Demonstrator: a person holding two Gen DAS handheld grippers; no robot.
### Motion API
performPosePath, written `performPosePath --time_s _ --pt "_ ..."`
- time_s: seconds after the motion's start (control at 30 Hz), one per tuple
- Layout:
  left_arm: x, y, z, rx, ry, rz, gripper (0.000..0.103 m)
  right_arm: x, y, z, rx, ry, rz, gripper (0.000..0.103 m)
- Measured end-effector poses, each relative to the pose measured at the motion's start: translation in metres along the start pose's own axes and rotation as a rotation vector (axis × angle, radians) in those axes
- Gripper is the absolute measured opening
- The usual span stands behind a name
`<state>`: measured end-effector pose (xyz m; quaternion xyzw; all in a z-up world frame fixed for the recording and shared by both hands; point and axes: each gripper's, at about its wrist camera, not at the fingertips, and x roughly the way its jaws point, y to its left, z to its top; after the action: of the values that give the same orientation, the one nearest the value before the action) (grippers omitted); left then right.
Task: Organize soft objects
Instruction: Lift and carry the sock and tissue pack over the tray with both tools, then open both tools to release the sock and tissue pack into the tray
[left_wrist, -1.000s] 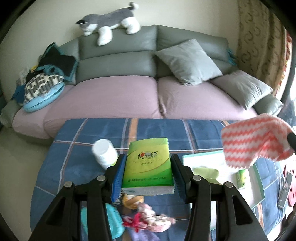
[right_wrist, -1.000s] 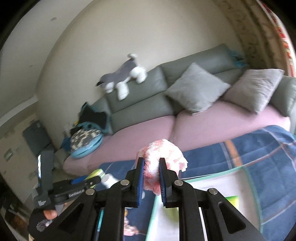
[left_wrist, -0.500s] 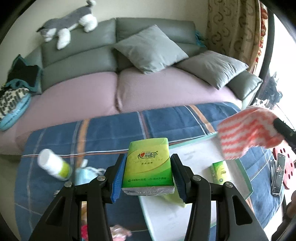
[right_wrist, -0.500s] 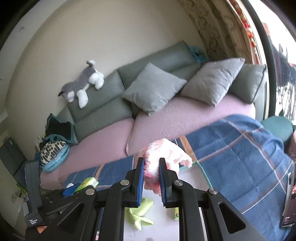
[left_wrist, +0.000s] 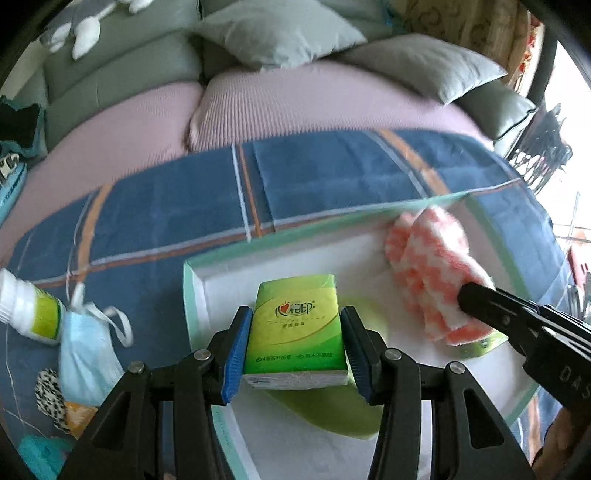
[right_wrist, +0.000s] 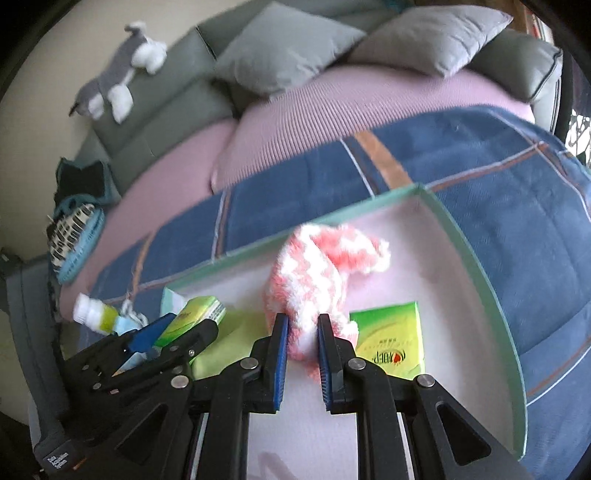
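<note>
Over the green-rimmed tray (right_wrist: 476, 258) on the blue plaid surface (left_wrist: 332, 170): left gripper (left_wrist: 295, 354) jaws clamped on tissue pack (left_wrist: 295, 328), long axis pointing forward; right gripper (right_wrist: 300, 356) jaws clamped on pink-and-white fuzzy sock (right_wrist: 317, 273), nearer the tray's far wall.

Grey sofa (left_wrist: 122, 74) — bottle (left_wrist: 27, 308) on blue blanket (left_wrist: 332, 170)
</note>
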<state>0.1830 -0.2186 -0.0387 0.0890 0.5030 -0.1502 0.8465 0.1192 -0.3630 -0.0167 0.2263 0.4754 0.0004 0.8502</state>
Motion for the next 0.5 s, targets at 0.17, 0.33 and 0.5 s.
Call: performPosePath --time_s 0.17,0.33,0.5 --pt "0.014 0.008 -0.004 -0.028 0.042 0.012 0.051 0.008 0.004 -0.004 -0.032 0.051 -0.039 0.017" --pt "0.008 0.014 -0.003 -0.05 0.058 -0.004 0.052 0.008 0.013 -0.006 -0.076 0.07 -0.077 0.02" --pt "-0.013 0.016 0.004 -0.057 0.028 0.003 0.064 0.0 0.02 -0.005 -0.102 0.063 -0.115 0.028"
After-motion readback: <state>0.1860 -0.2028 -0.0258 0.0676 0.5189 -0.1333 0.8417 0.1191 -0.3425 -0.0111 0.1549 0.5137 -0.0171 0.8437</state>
